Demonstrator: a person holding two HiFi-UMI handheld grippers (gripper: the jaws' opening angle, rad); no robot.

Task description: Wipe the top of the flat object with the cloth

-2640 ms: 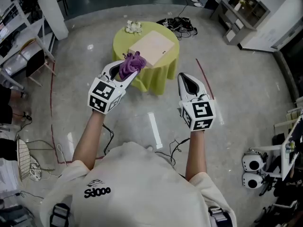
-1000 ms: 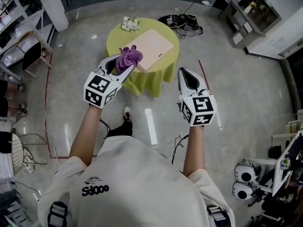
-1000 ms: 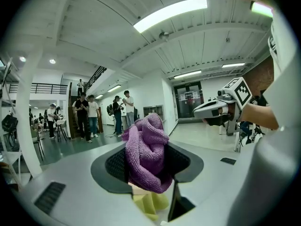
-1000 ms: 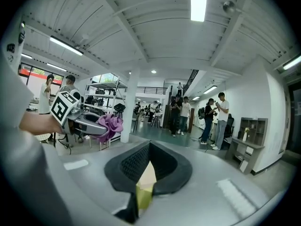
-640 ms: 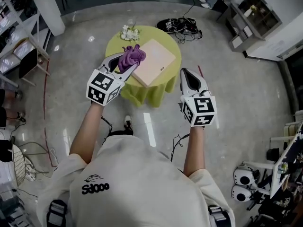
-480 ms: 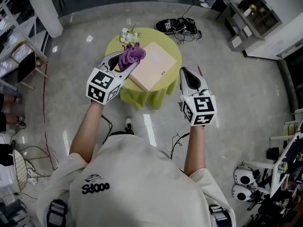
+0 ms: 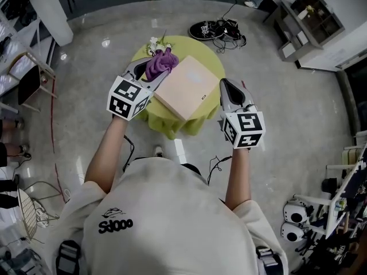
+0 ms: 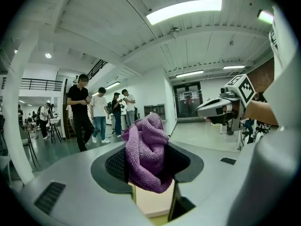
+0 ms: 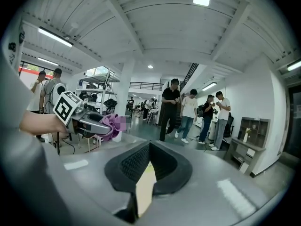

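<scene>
Head view: we are seeing the purple cloth (image 7: 159, 65) bunched in the left gripper (image 7: 152, 73), sitting over the far-left corner of the flat object (image 7: 186, 87). We cannot tell whether the cloth is touching it. The flat object is a pale pink-beige slab lying flat on a small round table (image 7: 170, 126) draped in yellow-green, turned so one corner is pointing toward us. Its top is showing bare.

Left gripper view: the jaws are clamping the cloth (image 8: 146, 149), which is bulging up and out between them in a folded wad. Below the left gripper (image 8: 149, 166), a strip of the beige surface is showing through the gap. The right gripper (image 8: 221, 108) is appearing off to the side, at about the same level.

Right gripper view: the right gripper (image 9: 149, 149) is closed, its jaws meeting with nothing between them. A sliver of beige and yellow-green is showing under the jaws. The left gripper (image 9: 87, 119) with the cloth (image 9: 112, 121) is in sight to one side.

Head view again: the right gripper (image 7: 230, 87) is hovering just off the table's right edge, beside the flat object and apart from it. White flowers (image 7: 153, 43) are standing at the table's far-left edge, just beyond the cloth. Past the table, dark cables (image 7: 215, 30) are lying in a tangle on the grey floor (image 7: 287, 113). Several people (image 8: 82, 109) are standing in the background hall.
</scene>
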